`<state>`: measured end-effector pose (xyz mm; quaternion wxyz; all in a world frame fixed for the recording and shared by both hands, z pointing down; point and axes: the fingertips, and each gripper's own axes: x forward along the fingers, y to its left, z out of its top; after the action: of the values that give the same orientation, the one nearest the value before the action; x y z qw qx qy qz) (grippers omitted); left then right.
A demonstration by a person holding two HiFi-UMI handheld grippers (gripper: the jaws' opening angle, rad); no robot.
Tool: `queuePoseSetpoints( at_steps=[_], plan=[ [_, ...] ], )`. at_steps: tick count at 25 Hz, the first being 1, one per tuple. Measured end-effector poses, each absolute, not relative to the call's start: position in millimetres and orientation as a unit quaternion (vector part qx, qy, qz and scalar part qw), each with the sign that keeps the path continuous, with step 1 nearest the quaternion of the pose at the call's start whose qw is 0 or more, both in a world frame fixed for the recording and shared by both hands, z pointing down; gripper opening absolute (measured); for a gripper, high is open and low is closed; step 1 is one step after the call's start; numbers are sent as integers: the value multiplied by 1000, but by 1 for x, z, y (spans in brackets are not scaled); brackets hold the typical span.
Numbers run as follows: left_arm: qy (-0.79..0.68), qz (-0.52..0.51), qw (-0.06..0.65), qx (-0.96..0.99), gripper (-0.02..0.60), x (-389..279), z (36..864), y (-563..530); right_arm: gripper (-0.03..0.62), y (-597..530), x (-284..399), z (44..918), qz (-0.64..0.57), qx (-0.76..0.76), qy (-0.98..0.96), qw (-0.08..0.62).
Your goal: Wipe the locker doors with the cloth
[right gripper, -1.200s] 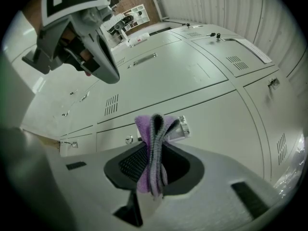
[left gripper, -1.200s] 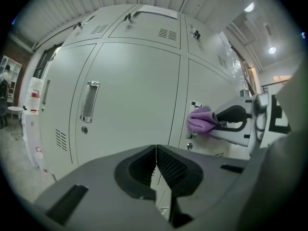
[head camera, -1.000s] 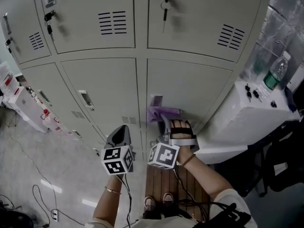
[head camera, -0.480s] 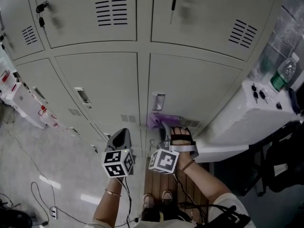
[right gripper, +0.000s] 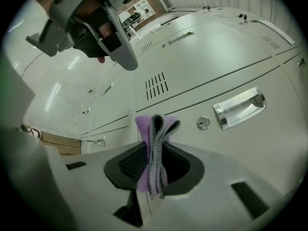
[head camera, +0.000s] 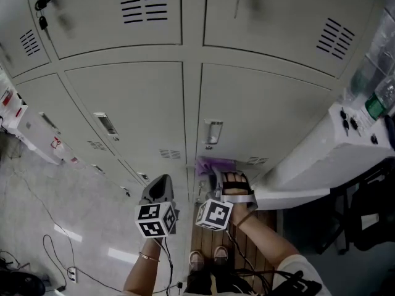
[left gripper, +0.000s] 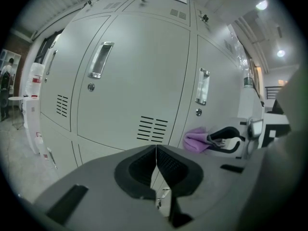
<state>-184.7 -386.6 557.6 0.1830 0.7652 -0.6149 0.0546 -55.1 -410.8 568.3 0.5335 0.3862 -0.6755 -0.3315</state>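
Grey metal locker doors (head camera: 247, 113) fill the head view. A folded purple cloth (head camera: 213, 164) is pinched in my right gripper (head camera: 216, 172), held against the lower right door just below its silver handle (head camera: 213, 132). In the right gripper view the cloth (right gripper: 154, 148) stands folded between the shut jaws, near the handle (right gripper: 239, 108) and a keyhole (right gripper: 203, 123). My left gripper (head camera: 162, 185) hangs to the left with jaws shut and empty; its view shows the vented door (left gripper: 139, 85) and the cloth (left gripper: 198, 139) off to the right.
A white cabinet (head camera: 336, 147) with a green-labelled bottle (head camera: 378, 103) stands at the right. Keys (head camera: 42, 12) hang from upper locker locks. Red-and-white boxes (head camera: 28, 125) sit at the left, cables (head camera: 52, 251) trail on the floor, and a wooden step (head camera: 241, 245) lies underfoot.
The cloth and right gripper slid down the right door, from level with its handle to below it. The left gripper stayed beside it, still shut.
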Motion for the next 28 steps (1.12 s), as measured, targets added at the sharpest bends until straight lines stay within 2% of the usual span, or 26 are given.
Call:
queuePoseSetpoints(
  at_steps=[14, 19, 28],
  plan=[
    [-625, 58, 202, 752, 6, -202, 586, -375, 81, -409, -50, 616, -308, 375, -681, 548],
    [-622, 44, 193, 758, 6, -191, 562, -376, 81, -390, -33, 588, -313, 379, -677, 547],
    [-589, 19, 155, 793, 6, -128, 482, -385, 81, -369, 20, 494, -345, 420, -645, 538]
  ],
)
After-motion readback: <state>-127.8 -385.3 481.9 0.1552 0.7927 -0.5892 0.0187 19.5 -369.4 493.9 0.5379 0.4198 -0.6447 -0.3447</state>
